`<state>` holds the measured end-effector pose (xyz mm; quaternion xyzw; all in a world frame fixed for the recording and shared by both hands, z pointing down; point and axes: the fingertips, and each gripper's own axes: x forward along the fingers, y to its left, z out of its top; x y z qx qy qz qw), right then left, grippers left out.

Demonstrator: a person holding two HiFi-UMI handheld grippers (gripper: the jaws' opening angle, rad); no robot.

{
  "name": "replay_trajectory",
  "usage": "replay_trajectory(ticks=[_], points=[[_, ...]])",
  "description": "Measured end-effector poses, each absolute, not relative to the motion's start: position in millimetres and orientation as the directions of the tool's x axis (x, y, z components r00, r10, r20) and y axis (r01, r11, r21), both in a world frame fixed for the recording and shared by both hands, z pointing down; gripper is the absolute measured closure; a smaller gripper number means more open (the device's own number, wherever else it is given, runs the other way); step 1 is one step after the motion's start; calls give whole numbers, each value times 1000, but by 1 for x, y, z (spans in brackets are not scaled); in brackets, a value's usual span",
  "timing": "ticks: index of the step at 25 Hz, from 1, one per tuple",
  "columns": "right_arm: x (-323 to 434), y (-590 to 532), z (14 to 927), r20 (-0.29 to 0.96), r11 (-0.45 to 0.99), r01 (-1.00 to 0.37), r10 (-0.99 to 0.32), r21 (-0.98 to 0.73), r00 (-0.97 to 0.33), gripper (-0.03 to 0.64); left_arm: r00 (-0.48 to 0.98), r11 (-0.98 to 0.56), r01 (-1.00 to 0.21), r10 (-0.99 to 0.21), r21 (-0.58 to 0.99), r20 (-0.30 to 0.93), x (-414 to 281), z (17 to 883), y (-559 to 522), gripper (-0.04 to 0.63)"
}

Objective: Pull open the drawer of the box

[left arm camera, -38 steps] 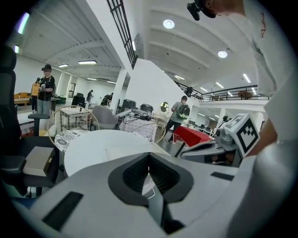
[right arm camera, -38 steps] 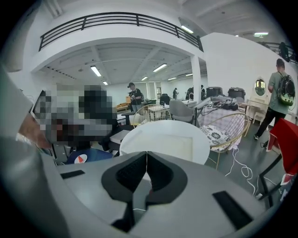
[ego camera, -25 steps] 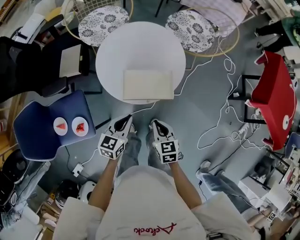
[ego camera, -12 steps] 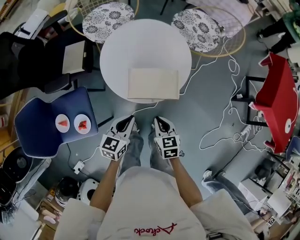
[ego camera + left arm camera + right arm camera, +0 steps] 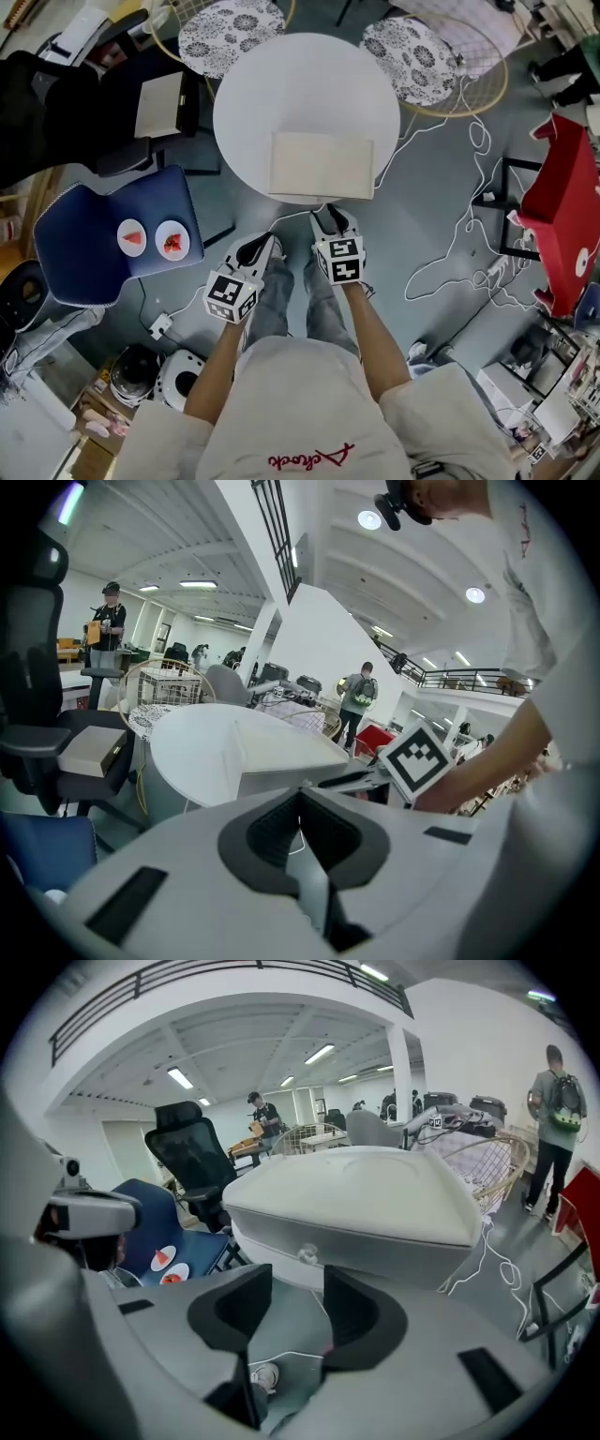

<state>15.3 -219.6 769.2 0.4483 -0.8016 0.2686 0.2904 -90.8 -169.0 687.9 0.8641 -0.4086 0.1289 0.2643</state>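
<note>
Right gripper view, bottom centre: the right gripper [image 5: 298, 1281] is opening its empty jaws, seemingly to take the drawer knob [image 5: 307, 1255] just beyond, mid-frame on the box [image 5: 375, 1194]; the left gripper [image 5: 300, 803], clenched shut, hangs unused.

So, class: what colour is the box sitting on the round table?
The box is cream, off-white; the head view shows it best.
</note>
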Motion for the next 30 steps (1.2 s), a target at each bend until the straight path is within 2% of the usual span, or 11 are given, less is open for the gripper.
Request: replay_trajectory(ticks=[10, 14, 16, 30], points=[[14, -237, 781, 727, 435, -885, -554, -163, -406, 449, 616, -509, -788, -647, 346, 449, -104, 690, -171, 583], [13, -241, 782, 728, 422, -895, -566, -148, -387, 527, 615, -507, -789, -647, 348, 451, -106, 690, -172, 583], [12, -242, 782, 727, 421, -896, -570, -142, -383, 541, 614, -506, -789, -646, 348, 453, -107, 690, -172, 583], [11, -219, 783, 740, 416, -896, -553, -153, -383, 546, 626, -520, -780, -643, 349, 440, -102, 686, -174, 583]])
